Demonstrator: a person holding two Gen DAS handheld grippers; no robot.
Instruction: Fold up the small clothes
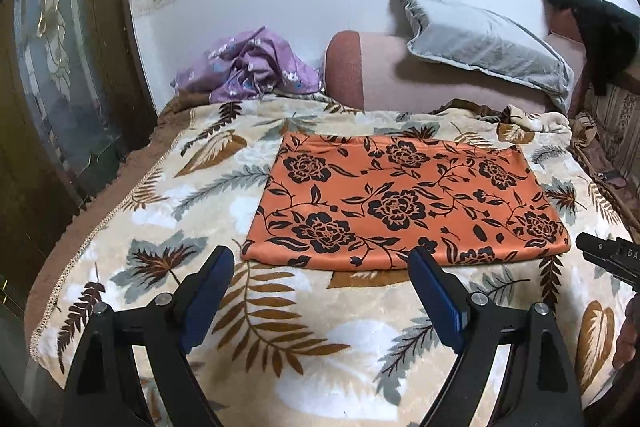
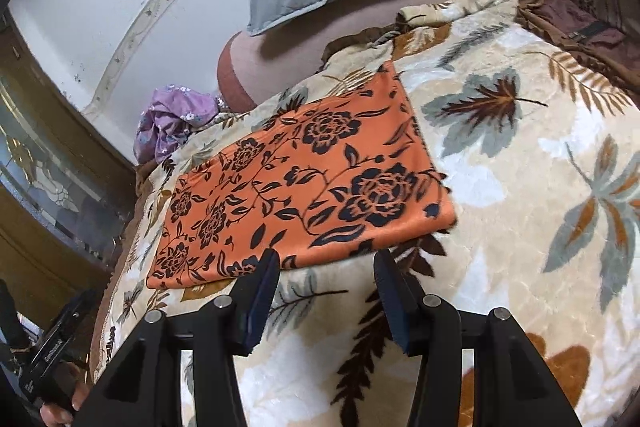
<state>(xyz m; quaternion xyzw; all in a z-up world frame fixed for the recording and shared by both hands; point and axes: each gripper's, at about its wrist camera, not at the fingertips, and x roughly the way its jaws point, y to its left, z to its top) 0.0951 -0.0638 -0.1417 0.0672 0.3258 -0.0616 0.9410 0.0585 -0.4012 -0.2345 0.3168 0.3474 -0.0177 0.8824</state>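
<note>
We held the left gripper (image 1: 320, 263) and right gripper (image 2: 326, 269) open and empty, just short of the folded orange cloth (image 1: 404, 203) (flat on the leaf-print blanket (image 1: 160, 227)).

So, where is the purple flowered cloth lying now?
The purple cloth lies crumpled at the bed's far left, against the wall, beside the pink bolster.

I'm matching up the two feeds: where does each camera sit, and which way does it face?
Left wrist: on the left tongs, facing the orange cloth square-on; open fingers and a hand's edge show.
Right wrist: on the right tongs, tilted, looking at the cloth's near corner; its fingers are parted and empty.
Both share the cloth, the blanket, the grey pillow and each other's tongs.
</note>
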